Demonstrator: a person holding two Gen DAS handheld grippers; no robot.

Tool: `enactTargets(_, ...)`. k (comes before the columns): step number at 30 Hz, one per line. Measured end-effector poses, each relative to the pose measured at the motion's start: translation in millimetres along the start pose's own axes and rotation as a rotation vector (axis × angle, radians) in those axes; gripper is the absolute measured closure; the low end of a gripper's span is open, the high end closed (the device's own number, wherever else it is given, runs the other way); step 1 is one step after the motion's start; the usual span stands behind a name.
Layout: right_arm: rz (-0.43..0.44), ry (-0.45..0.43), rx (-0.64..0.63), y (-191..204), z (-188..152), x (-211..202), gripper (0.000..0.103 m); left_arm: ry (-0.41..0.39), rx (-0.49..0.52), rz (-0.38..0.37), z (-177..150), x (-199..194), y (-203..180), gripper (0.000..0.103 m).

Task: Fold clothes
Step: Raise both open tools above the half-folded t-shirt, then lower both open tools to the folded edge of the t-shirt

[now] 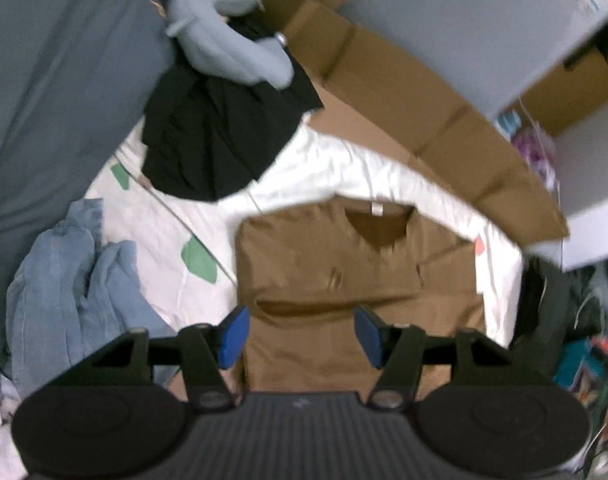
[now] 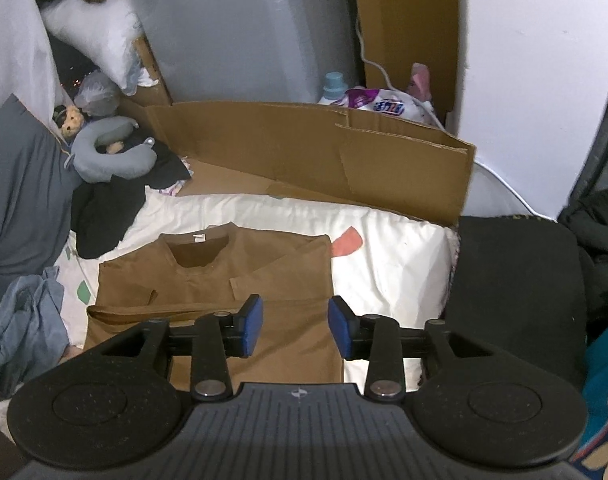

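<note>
Right now the brown shirt (image 2: pixel 223 276) lies flat on the white bedsheet (image 2: pixel 388 264), sleeves tucked in and its bottom part folded up over the body. Its collar points to the cardboard wall (image 2: pixel 304 144) at the far edge of the bed. The left gripper (image 1: pixel 301 336) hangs above the shirt's near part with its blue pads apart and nothing between them. The right gripper (image 2: pixel 295 326) hangs over the shirt's near right edge, pads apart too and empty. White sheet lies bare to the shirt's right, up to a black cushion (image 2: pixel 516 280). On the left it is crowded: a blue cloth pile (image 1: pixel 71 276), a black garment (image 1: pixel 219 136) and a grey neck pillow (image 2: pixel 103 152).
</note>
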State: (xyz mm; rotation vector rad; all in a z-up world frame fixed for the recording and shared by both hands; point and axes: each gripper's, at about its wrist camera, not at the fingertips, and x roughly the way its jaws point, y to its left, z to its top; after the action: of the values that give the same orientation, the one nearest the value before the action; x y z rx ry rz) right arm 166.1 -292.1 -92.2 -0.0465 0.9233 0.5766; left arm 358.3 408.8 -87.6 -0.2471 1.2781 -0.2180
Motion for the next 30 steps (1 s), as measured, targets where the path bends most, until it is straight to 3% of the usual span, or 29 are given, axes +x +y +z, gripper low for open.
enactTargets(5, -0.023, 0.014, 0.007, -5.3, -15.1, -7.1, 0.059, -0.010, 0.042, -0.014, -25.4, 9.7, -5.9, 0.037)
enactTargets(9, -0.006, 0.022, 0.019, -8.7, -32.2, 3.3, 0.059, 0.021, 0.065, 0.023, -36.3, 29.7, -3.3, 0.037)
enactTargets(19, -0.014, 0.023, 0.041, -28.3, -63.0, 63.4, 0.059, -0.057, 0.131, 0.030, -45.8, 69.4, 5.7, 0.037)
enactTargets(30, -0.027, 0.055, 0.019, -49.4, -98.4, 144.7, 0.059, -0.119, 0.196, 0.072, -68.8, 140.6, 26.7, 0.038)
